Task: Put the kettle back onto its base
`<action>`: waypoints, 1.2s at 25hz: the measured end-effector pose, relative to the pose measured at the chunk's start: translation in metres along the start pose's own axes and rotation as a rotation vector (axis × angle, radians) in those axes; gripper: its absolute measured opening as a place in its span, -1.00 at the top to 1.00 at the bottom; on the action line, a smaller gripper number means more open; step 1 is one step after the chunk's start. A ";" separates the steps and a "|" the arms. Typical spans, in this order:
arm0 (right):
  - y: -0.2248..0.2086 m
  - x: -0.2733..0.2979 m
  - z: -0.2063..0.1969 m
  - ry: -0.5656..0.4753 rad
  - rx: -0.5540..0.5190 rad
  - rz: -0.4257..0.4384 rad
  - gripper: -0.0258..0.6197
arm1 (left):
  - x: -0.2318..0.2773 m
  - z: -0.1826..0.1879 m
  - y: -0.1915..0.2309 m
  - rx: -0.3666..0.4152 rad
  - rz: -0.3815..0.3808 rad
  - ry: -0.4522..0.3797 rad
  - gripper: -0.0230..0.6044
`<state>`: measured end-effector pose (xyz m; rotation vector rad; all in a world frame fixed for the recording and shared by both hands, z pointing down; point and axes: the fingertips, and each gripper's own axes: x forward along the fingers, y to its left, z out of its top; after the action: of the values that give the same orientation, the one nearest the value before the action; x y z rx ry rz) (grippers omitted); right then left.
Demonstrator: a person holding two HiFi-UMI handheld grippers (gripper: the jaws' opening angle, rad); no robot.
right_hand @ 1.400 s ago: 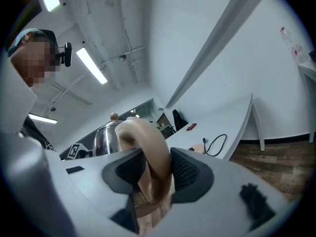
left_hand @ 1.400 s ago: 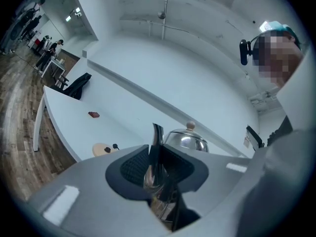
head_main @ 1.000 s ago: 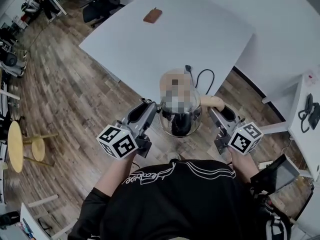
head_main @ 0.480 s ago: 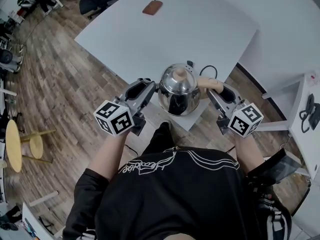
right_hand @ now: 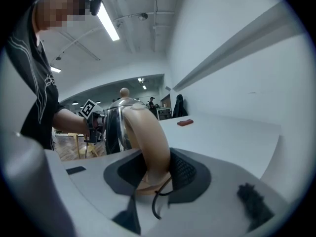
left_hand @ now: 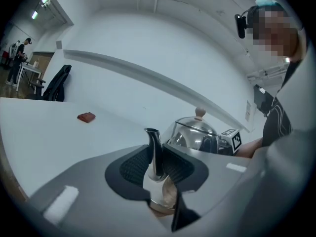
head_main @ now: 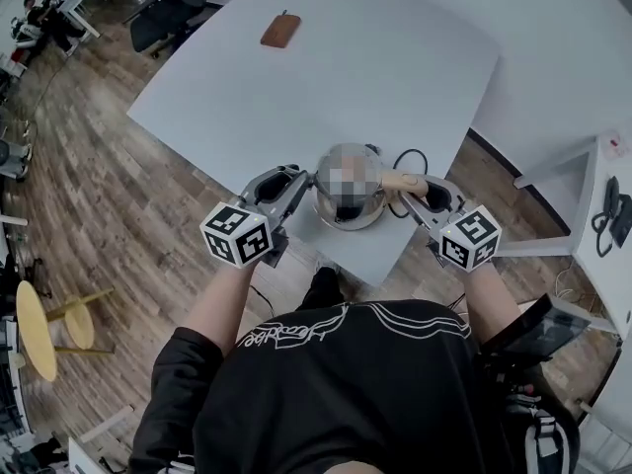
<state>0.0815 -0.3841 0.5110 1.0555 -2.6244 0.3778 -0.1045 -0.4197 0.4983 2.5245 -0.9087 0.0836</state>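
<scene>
Left gripper (head_main: 296,186), at the kettle's 9 o'clock: jaws pinching the spout (left_hand: 154,147), with a ribbed pad against each side of it. The hold appears meant to stop the body swinging or turning. Small flat brown item (head_main: 280,30), at the kettle's 11 o'clock and well apart on the white table (head_main: 395,67): plays no part in the task. Kettle (head_main: 348,215), polished steel with a domed lid and a pale knob: upright over the table's near corner, at 6 o'clock of the tabletop, between the two grippers. It is carried from both sides, probably to keep it level and square for seating. The base itself is not visible, being presumably hidden beneath the body, so whether the kettle is seated or just above it cannot be told. Handle (right_hand: 148,137), tan and arched, at the kettle's 3 o'clock. Right gripper (head_main: 423,194): jaws have just been closing and now clamp the lower reach of the handle, which fills the gap between the pads. This is judged the load-bearing hold. Black cord (head_main: 410,151), looped on the table at the kettle's 1 o'clock: likely the base's lead, marking where the base lies. Step judged in hand: final lowering onto the base.
</scene>
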 end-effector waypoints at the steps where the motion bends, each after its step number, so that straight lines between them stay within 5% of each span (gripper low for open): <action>1: -0.003 0.004 -0.004 0.018 -0.005 -0.006 0.52 | 0.005 0.000 0.003 0.013 -0.002 0.010 0.64; 11: -0.016 0.021 -0.017 0.047 0.005 -0.042 0.53 | 0.016 -0.007 0.018 0.068 -0.020 0.014 0.62; 30: -0.019 0.026 -0.025 0.047 0.002 -0.045 0.53 | 0.019 -0.020 0.026 -0.001 0.007 0.002 0.63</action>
<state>0.0810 -0.4048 0.5459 1.0912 -2.5551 0.3901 -0.1038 -0.4396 0.5299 2.5197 -0.9173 0.0875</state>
